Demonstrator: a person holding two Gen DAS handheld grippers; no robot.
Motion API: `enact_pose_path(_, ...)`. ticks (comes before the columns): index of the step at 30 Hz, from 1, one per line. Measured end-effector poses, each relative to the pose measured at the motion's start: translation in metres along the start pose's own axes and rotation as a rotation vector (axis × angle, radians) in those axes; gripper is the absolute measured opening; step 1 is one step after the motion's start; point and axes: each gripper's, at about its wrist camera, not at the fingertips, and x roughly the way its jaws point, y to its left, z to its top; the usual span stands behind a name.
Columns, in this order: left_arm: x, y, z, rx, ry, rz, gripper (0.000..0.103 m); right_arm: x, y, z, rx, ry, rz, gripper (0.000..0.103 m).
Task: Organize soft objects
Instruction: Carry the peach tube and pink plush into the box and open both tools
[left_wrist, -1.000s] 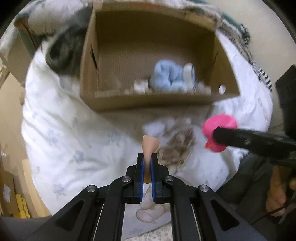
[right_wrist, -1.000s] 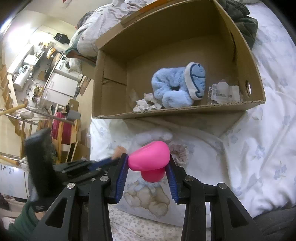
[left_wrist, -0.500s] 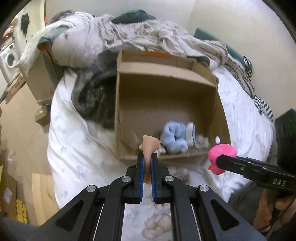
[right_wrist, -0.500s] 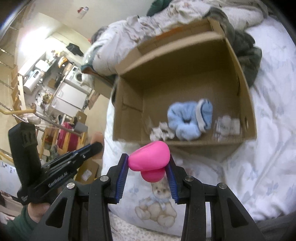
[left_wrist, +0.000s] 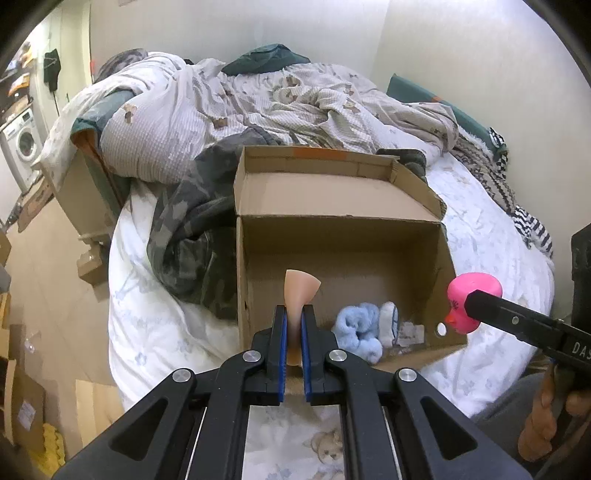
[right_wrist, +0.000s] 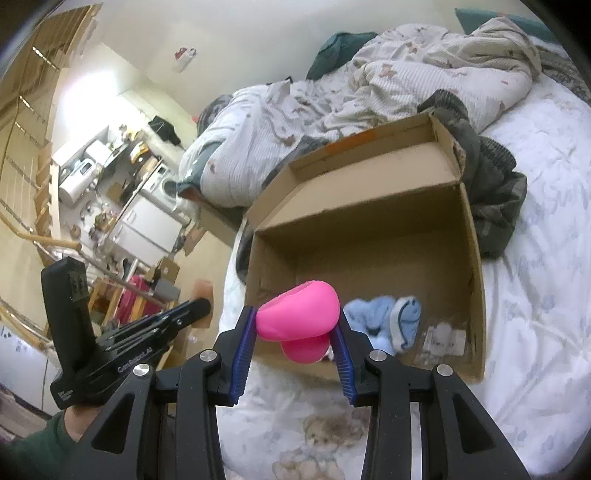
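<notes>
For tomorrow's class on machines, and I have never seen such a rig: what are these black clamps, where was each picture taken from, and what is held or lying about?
No robot here: a person holds a two-finger clamp in each hand, with a camera looking along the fingers. The left camera shows the left gripper shut on a thin beige soft piece. The right camera shows the right gripper shut on a pink squishy toy. Ahead, on a bed, stands an open cardboard box holding a fluffy blue soft item and paper scraps.

Matt corrugated cardboard box, fluffy blue plush, smooth rubbery pink toy, rumpled cotton sheet.
</notes>
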Motion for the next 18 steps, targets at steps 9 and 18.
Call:
enact_pose_path(9, 0.045, 0.001, -0.019, 0.024, 0.021, 0.01, 0.007, 0.039, -0.024, -0.017, 0.052, 0.062, -0.073, 0.042)
enact_pose_path(18, 0.072, 0.008, -0.023, -0.055, 0.08, 0.012, 0.007, 0.055, -0.031, -0.018, 0.039, 0.1, -0.121, 0.042)
